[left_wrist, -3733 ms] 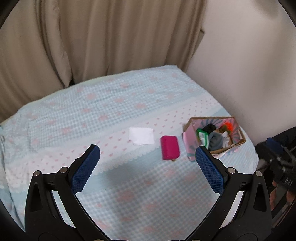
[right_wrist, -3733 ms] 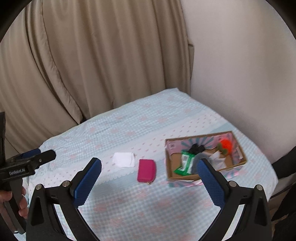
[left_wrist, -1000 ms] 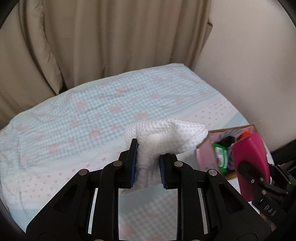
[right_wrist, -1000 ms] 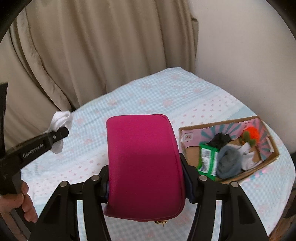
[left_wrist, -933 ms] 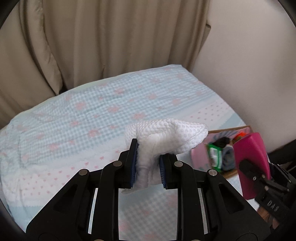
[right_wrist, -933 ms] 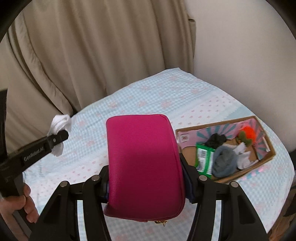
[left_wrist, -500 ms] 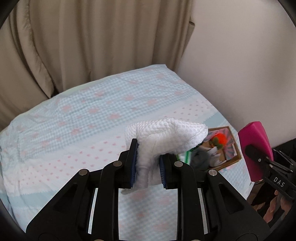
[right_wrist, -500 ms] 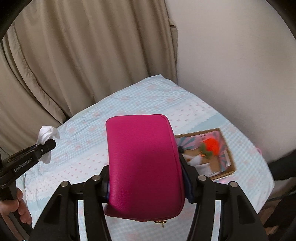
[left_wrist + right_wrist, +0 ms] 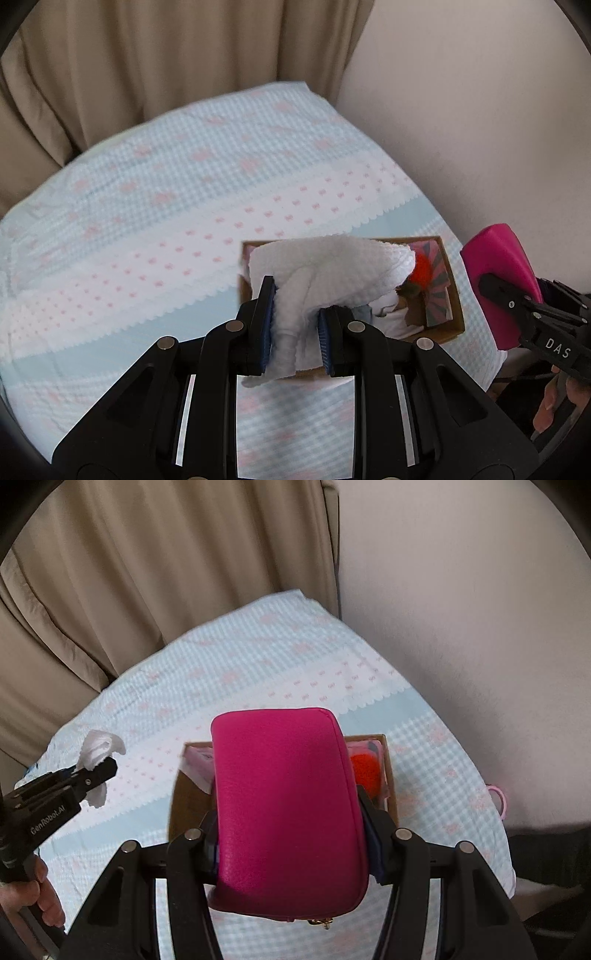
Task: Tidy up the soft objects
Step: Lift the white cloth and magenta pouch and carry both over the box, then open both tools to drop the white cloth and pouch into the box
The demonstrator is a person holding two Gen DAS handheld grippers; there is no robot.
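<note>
My left gripper (image 9: 296, 338) is shut on a white waffle-weave cloth (image 9: 328, 269) and holds it in the air in front of the cardboard box (image 9: 456, 314). My right gripper (image 9: 290, 843) is shut on a magenta pouch (image 9: 284, 805) and holds it above the same box (image 9: 181, 797). The box holds an orange fluffy item (image 9: 423, 271) and other soft items, mostly hidden by what I hold. The pouch also shows at the right of the left wrist view (image 9: 498, 266). The cloth shows at the left of the right wrist view (image 9: 99, 751).
The box sits near the right end of a bed with a light blue and pink patterned cover (image 9: 166, 206). Beige curtains (image 9: 166, 66) hang behind it and a plain wall (image 9: 480, 110) is at the right. A pink loop (image 9: 498, 797) lies at the bed's right edge.
Both grippers have carried their loads to the right, toward the box. The cloth and the pouch now overlap the box in their own views.
</note>
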